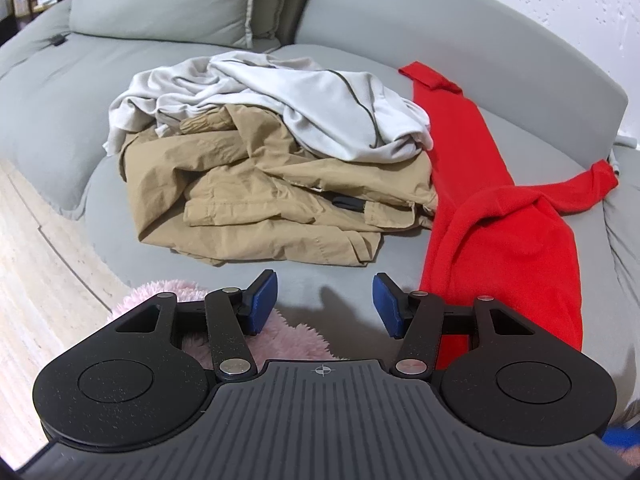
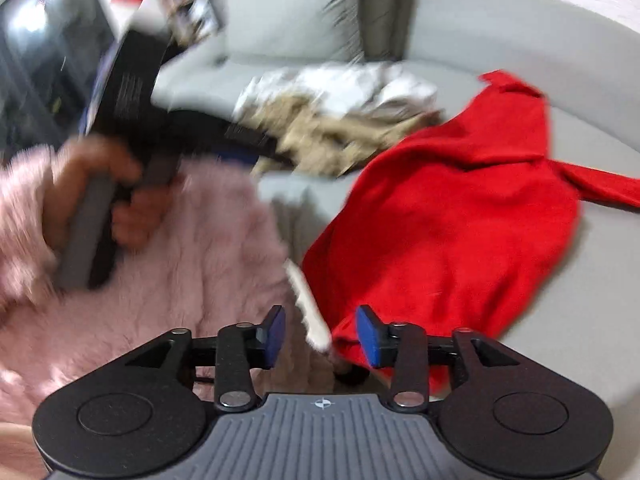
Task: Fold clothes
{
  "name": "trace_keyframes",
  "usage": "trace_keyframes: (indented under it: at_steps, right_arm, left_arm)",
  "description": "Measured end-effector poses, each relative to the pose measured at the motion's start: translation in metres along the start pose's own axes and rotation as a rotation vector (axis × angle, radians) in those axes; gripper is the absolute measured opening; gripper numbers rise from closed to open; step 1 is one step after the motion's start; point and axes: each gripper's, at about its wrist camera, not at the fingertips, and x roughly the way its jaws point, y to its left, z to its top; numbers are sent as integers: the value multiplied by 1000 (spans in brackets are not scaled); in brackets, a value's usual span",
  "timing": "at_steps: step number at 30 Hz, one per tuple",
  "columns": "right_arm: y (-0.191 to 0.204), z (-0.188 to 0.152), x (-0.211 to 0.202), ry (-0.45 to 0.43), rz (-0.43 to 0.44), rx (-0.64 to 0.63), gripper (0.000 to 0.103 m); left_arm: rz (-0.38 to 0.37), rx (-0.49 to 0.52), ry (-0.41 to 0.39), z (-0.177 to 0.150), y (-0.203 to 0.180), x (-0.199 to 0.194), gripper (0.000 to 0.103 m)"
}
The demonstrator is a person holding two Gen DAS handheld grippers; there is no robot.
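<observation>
**Both tools open above the sofa, red garment to my right**

My left tool (image 1: 324, 300) hangs over the grey fabric sofa seat (image 1: 72, 128) with its blue pads set wide apart and nothing between them. Straight ahead of it, well apart from the pads, lies a crumpled tan cotton jacket (image 1: 272, 196), and a pale grey-white rumpled top (image 1: 320, 112) is heaped on the far part of that jacket. To the right of the pile a bright red knit garment (image 1: 492, 208) stretches in a long strip from the back of the seat down toward me; its near end passes just beside and under the right finger of my left tool. One red sleeve runs off to the right across the cushion. A fluffy pink fleece piece (image 1: 288, 340) shows under the left finger, close to me.

The right wrist view is blurred. My right tool (image 2: 321, 336) is open too, its pads apart and pressing on nothing. The red garment (image 2: 452, 224) spreads ahead and to the right of it, and its near hem lies just at the right pad, with a small white label-like strip showing in the gap. To the left I see my left hand (image 2: 100, 200), in a fluffy pink sleeve (image 2: 20, 208), holding the grey handle of the other tool.
</observation>
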Motion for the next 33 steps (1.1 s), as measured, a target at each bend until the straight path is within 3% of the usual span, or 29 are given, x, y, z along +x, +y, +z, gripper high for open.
trace_keyframes:
  at_steps: [3, 6, 8, 11, 13, 15, 21, 25, 29, 32, 33]
  right_arm:
    - [-26, -4, -9, -16, -126, 54, 32]
    - [-32, -7, -9, -31, -120, 100, 29]
    - [-29, -9, -5, -40, -98, 108, 29]
    - [-22, -10, 5, -48, -83, 124, 30]
    - [-18, -10, 13, -53, -74, 138, 30]
    - [-17, -8, 15, -57, -70, 148, 30]
    - [-21, -14, 9, -68, -74, 171, 30]
    - [-25, -19, 7, -70, -78, 190, 31]
    - [-28, -23, 8, -63, -92, 202, 31]
    - [-28, -24, 7, -59, -101, 199, 31]
    - [-27, -24, 6, -58, -103, 193, 31]
  left_arm:
    - [-129, 141, 94, -5, -26, -1, 60]
    - [-133, 203, 197, -16, -46, 0, 55]
    - [-197, 135, 264, -18, -46, 4, 54]
    - [-269, -41, 383, -18, -36, 16, 37]
    - [-289, -146, 442, -16, -29, 24, 34]
    - [-258, -159, 444, -15, -32, 29, 29]
    - [-193, -173, 437, -20, -40, 53, 30]
    - [-176, -144, 422, -21, -47, 61, 36]
    - [-185, -130, 418, -22, -53, 70, 34]
    - [-208, -110, 417, -22, -56, 66, 4]
    - [-214, -102, 414, -22, -57, 63, 3]
